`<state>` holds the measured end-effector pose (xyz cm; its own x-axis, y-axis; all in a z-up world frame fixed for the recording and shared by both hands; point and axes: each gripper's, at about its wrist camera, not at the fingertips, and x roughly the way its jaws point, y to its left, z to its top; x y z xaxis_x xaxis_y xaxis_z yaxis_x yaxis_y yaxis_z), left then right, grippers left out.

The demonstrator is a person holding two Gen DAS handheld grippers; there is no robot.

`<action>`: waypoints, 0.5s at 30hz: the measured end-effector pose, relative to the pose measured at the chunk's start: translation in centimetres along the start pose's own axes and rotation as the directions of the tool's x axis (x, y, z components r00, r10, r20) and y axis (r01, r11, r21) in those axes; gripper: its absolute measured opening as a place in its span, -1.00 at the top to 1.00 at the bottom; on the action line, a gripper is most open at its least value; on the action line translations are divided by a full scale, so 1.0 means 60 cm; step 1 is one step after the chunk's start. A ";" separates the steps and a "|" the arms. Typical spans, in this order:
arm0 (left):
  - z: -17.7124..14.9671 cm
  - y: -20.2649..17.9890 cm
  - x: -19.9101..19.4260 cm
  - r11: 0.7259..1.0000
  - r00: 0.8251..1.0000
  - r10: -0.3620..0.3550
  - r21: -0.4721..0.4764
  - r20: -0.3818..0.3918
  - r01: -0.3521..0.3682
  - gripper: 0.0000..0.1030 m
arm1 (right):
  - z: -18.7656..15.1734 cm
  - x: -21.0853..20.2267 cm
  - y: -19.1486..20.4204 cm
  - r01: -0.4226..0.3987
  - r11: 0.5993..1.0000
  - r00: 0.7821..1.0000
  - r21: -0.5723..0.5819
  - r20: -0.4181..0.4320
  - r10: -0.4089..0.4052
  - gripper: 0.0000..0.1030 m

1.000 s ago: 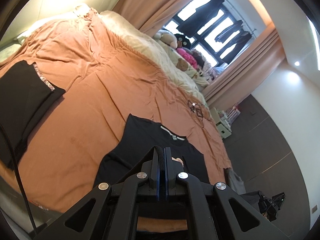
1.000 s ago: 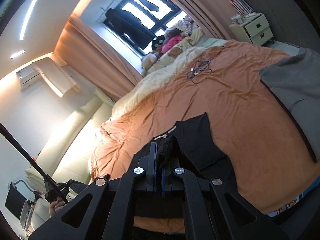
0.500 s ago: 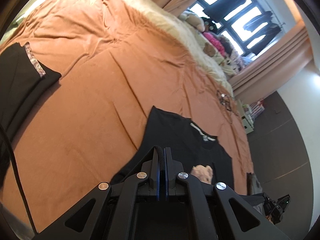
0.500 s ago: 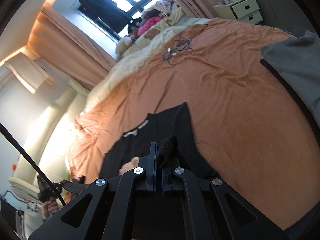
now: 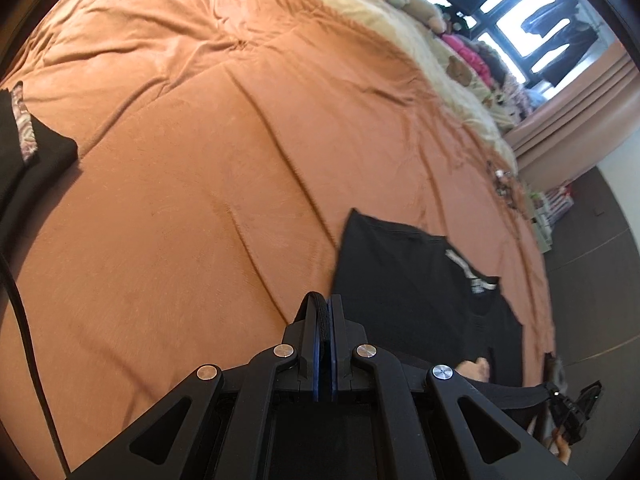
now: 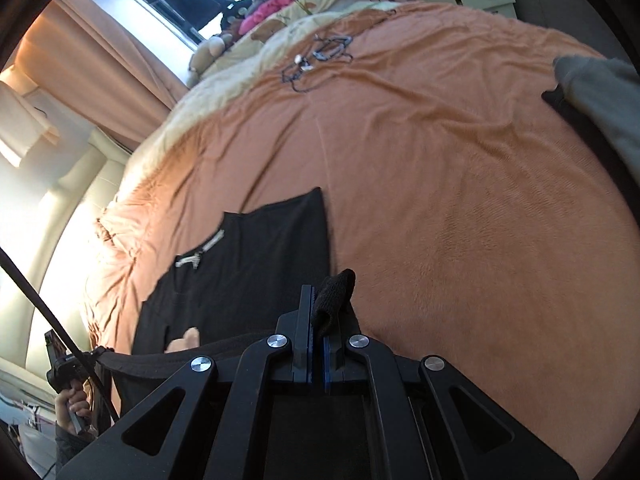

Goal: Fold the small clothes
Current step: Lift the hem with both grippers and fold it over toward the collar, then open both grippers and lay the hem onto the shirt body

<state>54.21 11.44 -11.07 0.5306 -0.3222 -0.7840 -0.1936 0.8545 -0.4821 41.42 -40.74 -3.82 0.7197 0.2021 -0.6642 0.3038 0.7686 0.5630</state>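
Both my grippers pinch one black garment over the bed.

My left gripper (image 5: 328,308) has its jaws pressed together on a black fabric edge, and my right gripper (image 6: 316,312) is clamped on a bunched black corner of the same small black cotton T-shirt (image 5: 404,276). The shirt lies partly flat on the wide orange-brown bed cover (image 5: 200,200), its white neck label (image 6: 200,254) visible. A folded dark garment (image 5: 24,148) rests far to the left, a grey cloth (image 6: 600,100) far to the right.
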 end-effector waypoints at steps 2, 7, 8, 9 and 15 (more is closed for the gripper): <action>0.003 0.008 0.023 1.000 1.000 0.025 -0.014 -0.012 -0.025 0.94 | 0.001 0.015 0.002 0.014 1.000 1.000 0.005 -0.014 -0.014 1.00; -0.004 0.020 0.071 0.996 0.995 0.092 -0.016 -0.041 -0.092 0.93 | 0.005 0.037 0.000 0.035 0.999 0.998 0.022 -0.047 -0.034 0.99; -0.005 0.018 0.078 0.994 0.993 0.108 0.000 -0.050 -0.108 0.93 | 0.009 0.040 -0.001 0.040 0.999 0.998 0.020 -0.056 -0.038 0.99; -0.006 0.014 0.082 0.992 0.990 0.124 0.015 -0.059 -0.124 0.93 | 0.010 0.040 0.002 0.039 0.999 0.997 0.015 -0.063 -0.038 0.98; -0.006 -0.010 0.054 0.986 0.989 0.139 0.097 -0.045 -0.134 0.53 | 0.010 0.009 0.024 0.083 0.992 0.993 -0.094 -0.070 -0.090 -0.54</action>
<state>55.75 9.78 -13.45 0.4608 -0.2180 -0.8603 -0.1819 0.9256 -0.3320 42.60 -39.86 -3.05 0.6438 0.1741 -0.7451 0.3030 0.8362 0.4572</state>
